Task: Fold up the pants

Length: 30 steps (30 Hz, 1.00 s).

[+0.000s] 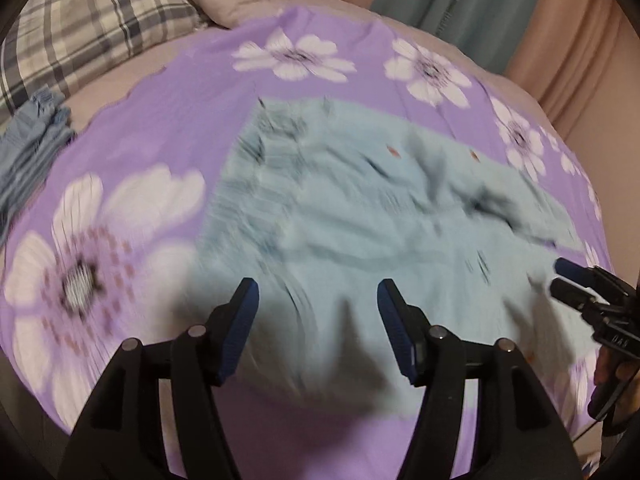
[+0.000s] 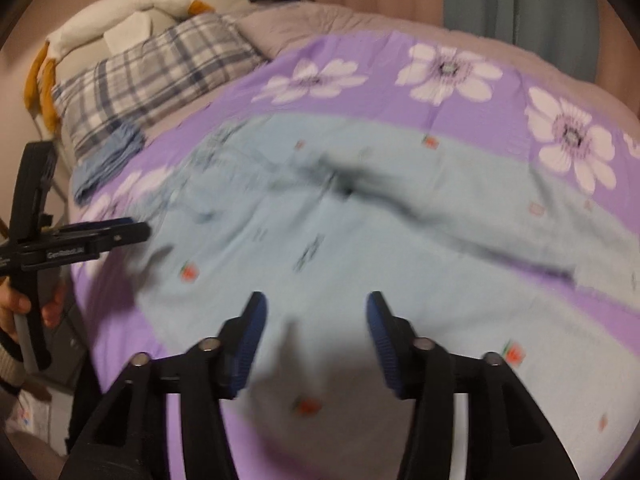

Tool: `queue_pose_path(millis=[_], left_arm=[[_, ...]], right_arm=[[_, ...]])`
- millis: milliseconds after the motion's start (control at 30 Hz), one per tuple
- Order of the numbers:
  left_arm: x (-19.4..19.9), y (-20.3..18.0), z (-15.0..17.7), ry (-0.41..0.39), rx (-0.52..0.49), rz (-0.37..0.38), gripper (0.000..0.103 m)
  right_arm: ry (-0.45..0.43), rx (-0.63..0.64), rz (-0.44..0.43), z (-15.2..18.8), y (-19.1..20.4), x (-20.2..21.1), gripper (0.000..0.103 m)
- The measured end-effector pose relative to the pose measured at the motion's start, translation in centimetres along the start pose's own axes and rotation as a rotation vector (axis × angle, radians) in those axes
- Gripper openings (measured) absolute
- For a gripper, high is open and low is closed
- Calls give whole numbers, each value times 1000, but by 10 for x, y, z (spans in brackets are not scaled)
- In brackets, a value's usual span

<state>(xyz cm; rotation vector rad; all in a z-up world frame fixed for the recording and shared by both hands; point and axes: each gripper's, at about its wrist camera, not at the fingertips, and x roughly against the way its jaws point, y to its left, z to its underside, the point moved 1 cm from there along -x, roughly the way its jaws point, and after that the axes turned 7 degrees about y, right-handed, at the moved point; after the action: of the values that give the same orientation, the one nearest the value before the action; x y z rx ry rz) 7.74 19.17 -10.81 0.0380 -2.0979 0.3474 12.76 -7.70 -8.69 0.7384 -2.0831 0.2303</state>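
light blue pants (image 1: 360,208) are lying spread out on the purple flowery sheet (image 1: 168,132) on the bed, left gripper (image 1: 318,296) and right gripper (image 2: 314,308) both wide open, empty, just above them

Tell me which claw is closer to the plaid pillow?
Left. The left claw hangs over the pants' end nearest the grey-and-white plaid pillow; the right claw is farther along.

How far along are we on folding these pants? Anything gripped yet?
Done: the light blue pants lie spread across the purple floral sheet, wrinkled, with no clear fold showing, though motion blur hides detail. In hand: nothing. The left tool and right tool both hover open above the near edge, with no cloth between the fingers. Left: grip the fabric and make every fold.
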Motion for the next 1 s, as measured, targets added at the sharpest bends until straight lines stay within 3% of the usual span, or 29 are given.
queue_pose_path(millis=[167,233,533,667,867,1000], left_arm=[[-18,23,-53,-25,27,-11,61],[-29,34,-75,-12,60,19,61],[-74,55,-136,40,55,97,61],[-89,58,-144,83,18,145,61],[-107,58,-152,131,-76,150,64],[-113,61,-163,147,-66,179,56]], right_arm=[[-72,-9,4,-53,-36,-14,56],[-74,-12,17,-79,-51,-28,56],[81,70,60,-161,-88,-113,57],[163,142,-34,-179,-94,-138,59],[295,237,-41,-184,-101,-169,69],[292,275,-23,-182,-95,-173,74]])
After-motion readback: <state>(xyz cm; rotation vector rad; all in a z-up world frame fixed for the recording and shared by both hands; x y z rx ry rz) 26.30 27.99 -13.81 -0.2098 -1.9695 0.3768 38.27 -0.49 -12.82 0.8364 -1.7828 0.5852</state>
